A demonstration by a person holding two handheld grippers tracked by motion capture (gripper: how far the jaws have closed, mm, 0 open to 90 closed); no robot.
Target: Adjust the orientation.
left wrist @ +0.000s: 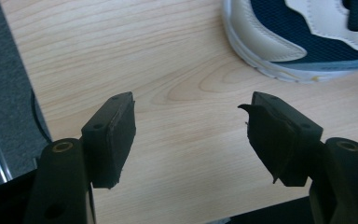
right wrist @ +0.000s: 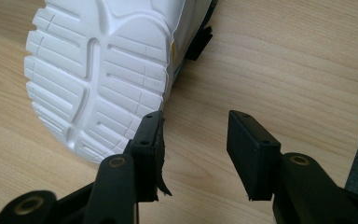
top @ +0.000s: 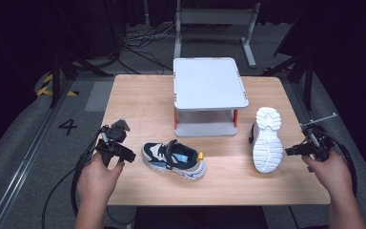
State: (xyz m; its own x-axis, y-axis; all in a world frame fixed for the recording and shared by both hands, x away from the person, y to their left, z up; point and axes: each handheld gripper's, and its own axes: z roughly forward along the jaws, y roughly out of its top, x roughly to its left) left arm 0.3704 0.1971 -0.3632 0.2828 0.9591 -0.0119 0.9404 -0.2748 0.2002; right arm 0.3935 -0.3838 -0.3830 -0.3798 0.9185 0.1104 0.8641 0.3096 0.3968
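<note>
Oddly, both grippers gape empty; the overturned shoe hides its upper.

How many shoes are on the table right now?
2. One shoe stands upright in front of the small shelf; the other shoe lies sole-up to its right. None on the shelf.

Table showing pale matt wood grain. Sneaker lower centre looking like navy-cream synthetic leather; tipped sneaker at right showing white ridged rubber sole. Shelf looking smooth grey plastic. Pads showing matt black rubber.
</note>
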